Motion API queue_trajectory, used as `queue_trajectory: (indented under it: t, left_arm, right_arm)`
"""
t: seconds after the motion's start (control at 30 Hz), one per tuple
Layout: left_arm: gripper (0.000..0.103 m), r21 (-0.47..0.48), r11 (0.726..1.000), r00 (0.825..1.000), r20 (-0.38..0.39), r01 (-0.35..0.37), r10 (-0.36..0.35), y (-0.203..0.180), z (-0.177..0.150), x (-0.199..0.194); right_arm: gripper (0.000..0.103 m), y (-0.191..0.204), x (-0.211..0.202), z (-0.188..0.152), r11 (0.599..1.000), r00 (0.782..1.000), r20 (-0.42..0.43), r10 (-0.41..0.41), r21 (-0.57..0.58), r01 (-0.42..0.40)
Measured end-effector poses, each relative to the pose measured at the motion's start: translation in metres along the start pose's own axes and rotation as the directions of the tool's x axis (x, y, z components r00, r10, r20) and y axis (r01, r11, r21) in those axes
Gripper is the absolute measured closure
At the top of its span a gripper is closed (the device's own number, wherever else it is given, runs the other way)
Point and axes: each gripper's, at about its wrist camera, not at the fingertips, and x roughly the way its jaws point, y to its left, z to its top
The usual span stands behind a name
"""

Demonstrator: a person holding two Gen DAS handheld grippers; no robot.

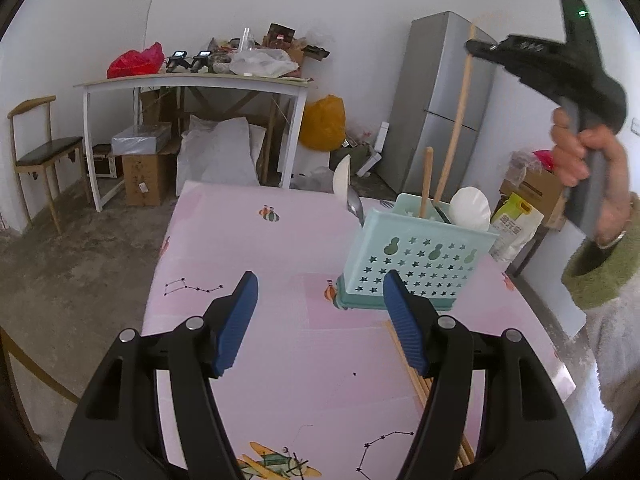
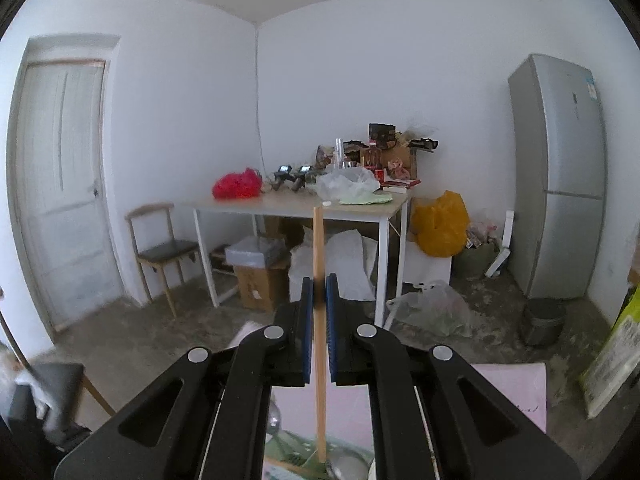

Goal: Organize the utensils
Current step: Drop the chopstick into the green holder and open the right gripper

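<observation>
Right gripper point(image 2: 319, 292) clamps wooden chopstick point(image 2: 319, 320) upright over teal utensil basket point(image 1: 416, 256). Lower straight into rear slot, then release. Left gripper point(image 1: 320, 320) spread, empty; loose chopsticks point(image 1: 416, 384) on pink table point(image 1: 280, 248) at its 4 o'clock, likely next pick.

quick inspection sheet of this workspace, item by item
surface: pink printed table, mostly bare
job's things: teal caddy holding spoons and wooden handles; loose chopsticks beside it
clutter: nothing seen on the pink table
grippers: left claw open, nothing between its pads; right claw shut on a wooden stick above the caddy
cables: nothing seen
surroundings: cluttered white table, chair, fridge, bags on floor
</observation>
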Motion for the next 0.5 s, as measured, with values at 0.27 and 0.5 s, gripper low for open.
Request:
queue_trajectory:
  t: [0.27, 0.5]
  left_arm:
    - [0.041, -0.005, 1.000, 1.000, -0.027, 0.006, -0.006, 0.000, -0.003, 0.005]
    - [0.040, 0.008, 1.000, 0.996, -0.091, 0.010, -0.009, -0.003, -0.012, 0.023]
  right_arm:
    - [0.096, 0.009, 0.031, -0.052, 0.995, 0.993, -0.114, -0.017, -0.102, 0.005]
    - [0.070, -0.015, 0.005, -0.073, 0.999, 0.986, -0.159, -0.043, 0.007, 0.045]
